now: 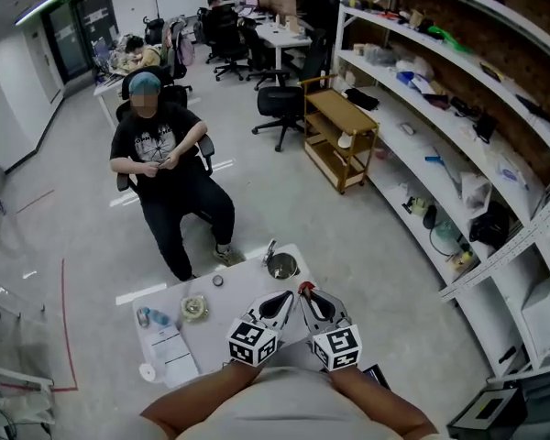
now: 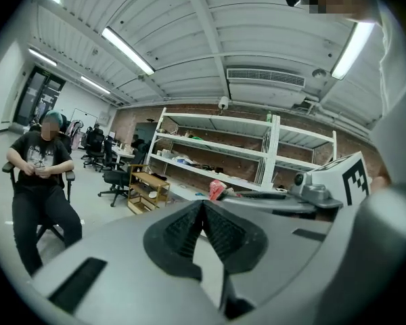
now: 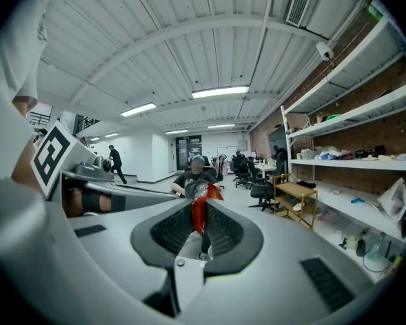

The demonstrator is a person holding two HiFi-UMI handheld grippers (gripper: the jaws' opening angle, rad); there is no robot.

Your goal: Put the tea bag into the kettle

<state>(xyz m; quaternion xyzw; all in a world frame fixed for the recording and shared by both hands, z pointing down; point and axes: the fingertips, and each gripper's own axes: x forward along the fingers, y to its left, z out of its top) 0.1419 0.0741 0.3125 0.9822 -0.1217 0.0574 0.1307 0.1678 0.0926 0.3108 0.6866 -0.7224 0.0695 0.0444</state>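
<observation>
**A:** Wide open office here, pale grey floor (image 1: 367, 236), a red tape line (image 1: 64, 319) down the left.

**B:** White shelves (image 1: 412, 90) run along the brick wall (image 1: 509, 67) on the right, with a wooden cart (image 1: 341, 136) beside them.

**A:** Black office chairs (image 1: 280, 104) further back, strip lights (image 2: 125, 49) glowing on a ribbed white ceiling (image 2: 210, 19).

The kettle (image 1: 280, 266) stands on the table's (image 1: 213, 330) far right corner, person (image 1: 160, 168) beyond.

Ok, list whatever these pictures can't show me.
- Inside of the kettle: head view, too small to tell what it holds.
- Kettle and table: outside both gripper views, which look across the room.
- Tea bag: right gripper view, the right claw covers most of it.
</observation>
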